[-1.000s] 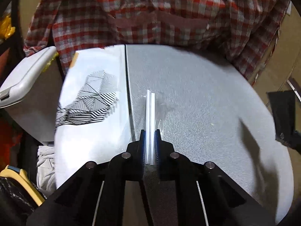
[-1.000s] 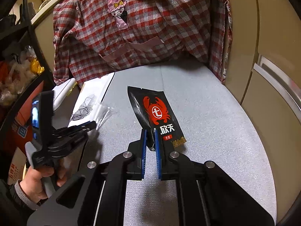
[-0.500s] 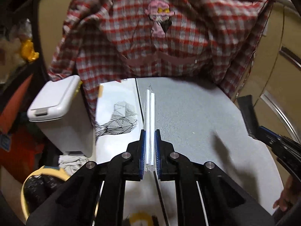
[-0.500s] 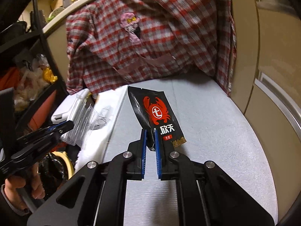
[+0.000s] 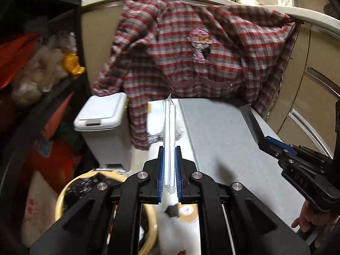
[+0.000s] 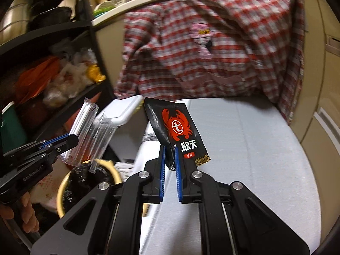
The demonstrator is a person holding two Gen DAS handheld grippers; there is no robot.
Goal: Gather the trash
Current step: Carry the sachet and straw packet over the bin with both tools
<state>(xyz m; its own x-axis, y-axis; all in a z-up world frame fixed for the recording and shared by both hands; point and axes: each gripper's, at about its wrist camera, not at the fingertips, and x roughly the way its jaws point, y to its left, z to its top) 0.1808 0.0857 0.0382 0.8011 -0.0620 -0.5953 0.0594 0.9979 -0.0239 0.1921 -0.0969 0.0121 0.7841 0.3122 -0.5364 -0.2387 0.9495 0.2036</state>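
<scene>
Your left claw (image 5: 169, 167) grips a clear wrapper (image 5: 170, 131); your right claw (image 6: 169, 165) grips a black crab packet (image 6: 176, 125), both above the table (image 6: 244, 148)

right claw (image 6: 169, 159) grips black crab packet (image 6: 177, 125) | left claw (image 6: 73, 141) grips clear wrapper (image 6: 89, 136)

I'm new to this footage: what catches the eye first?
The black crab-print wrapper pinched in the right gripper above the grey table. Next, the clear plastic wrapper clamped in the left gripper, over the yellow-rimmed bin at lower left. A red checked shirt hangs behind.
</scene>
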